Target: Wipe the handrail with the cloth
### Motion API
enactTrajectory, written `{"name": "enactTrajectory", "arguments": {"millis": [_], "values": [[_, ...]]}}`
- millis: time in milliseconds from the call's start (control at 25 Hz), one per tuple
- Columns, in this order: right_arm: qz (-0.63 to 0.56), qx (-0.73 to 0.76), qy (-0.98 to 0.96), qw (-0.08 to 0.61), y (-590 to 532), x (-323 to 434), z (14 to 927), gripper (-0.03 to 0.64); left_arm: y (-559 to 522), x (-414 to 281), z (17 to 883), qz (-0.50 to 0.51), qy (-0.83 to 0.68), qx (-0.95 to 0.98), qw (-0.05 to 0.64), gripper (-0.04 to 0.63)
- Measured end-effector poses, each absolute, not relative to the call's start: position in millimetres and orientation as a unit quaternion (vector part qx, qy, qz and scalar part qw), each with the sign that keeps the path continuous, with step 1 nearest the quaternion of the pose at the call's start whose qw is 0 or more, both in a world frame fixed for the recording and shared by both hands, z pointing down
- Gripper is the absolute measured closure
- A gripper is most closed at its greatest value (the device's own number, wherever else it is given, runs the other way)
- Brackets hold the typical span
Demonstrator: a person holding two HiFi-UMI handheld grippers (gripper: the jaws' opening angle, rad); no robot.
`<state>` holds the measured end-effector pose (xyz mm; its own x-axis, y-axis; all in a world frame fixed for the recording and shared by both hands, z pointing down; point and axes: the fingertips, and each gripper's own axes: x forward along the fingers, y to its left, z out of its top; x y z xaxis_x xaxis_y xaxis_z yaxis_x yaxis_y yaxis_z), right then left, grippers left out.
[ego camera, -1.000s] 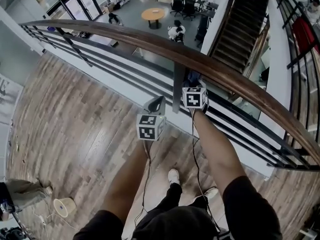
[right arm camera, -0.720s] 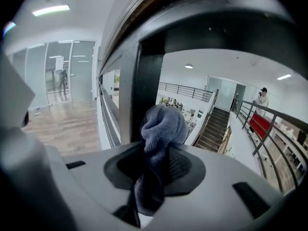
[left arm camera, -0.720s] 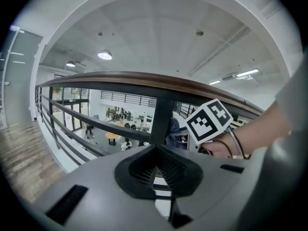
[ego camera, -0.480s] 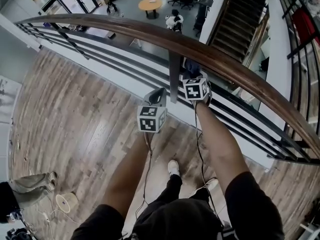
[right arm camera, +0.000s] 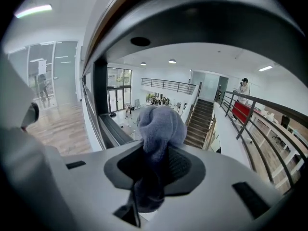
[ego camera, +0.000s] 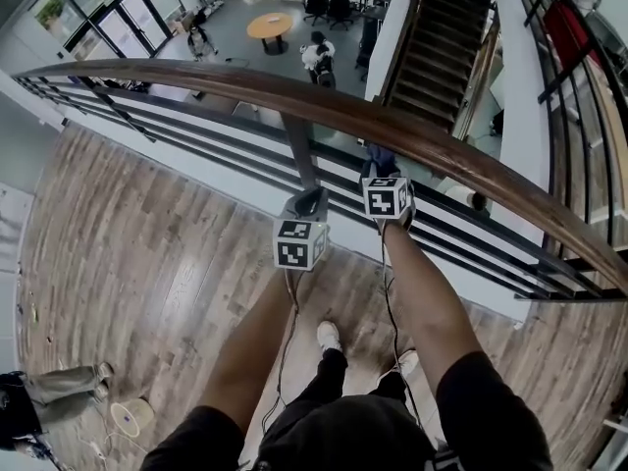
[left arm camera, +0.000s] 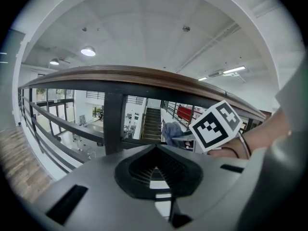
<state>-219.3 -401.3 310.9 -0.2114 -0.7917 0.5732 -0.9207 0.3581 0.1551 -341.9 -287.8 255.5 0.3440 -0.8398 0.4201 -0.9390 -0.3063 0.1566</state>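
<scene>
The brown wooden handrail (ego camera: 334, 101) curves across the head view from upper left to lower right. My right gripper (ego camera: 381, 173) sits just under it, shut on a blue-grey cloth (ego camera: 377, 157) that bunches out past the jaws toward the rail's underside. In the right gripper view the cloth (right arm camera: 161, 126) fills the jaws of the right gripper (right arm camera: 154, 160), with the handrail (right arm camera: 113, 20) overhead. My left gripper (ego camera: 311, 202) hangs lower and to the left, shut and holding nothing. The left gripper view shows the left gripper (left arm camera: 156, 170) below the handrail (left arm camera: 144, 73).
A black baluster post (ego camera: 302, 157) stands just left of the left gripper, with black horizontal bars (ego camera: 196, 130) below the rail. Beyond the railing is a drop to a lobby with a round table (ego camera: 268, 26) and a staircase (ego camera: 437, 27). Wooden floor (ego camera: 147, 263) lies underfoot.
Both grippers have moved right along the rail, so the post now stands further to their left. The right gripper still holds the cloth under the rail.
</scene>
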Motion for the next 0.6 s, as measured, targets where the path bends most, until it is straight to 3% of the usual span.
{"name": "enactTrajectory", "arguments": {"millis": [600], "values": [[0.118,0.597,-0.736,0.297,-340,-9,301,0.514,-271,-147,245,0.143,-0.509,0.83,0.179,0.597]]}}
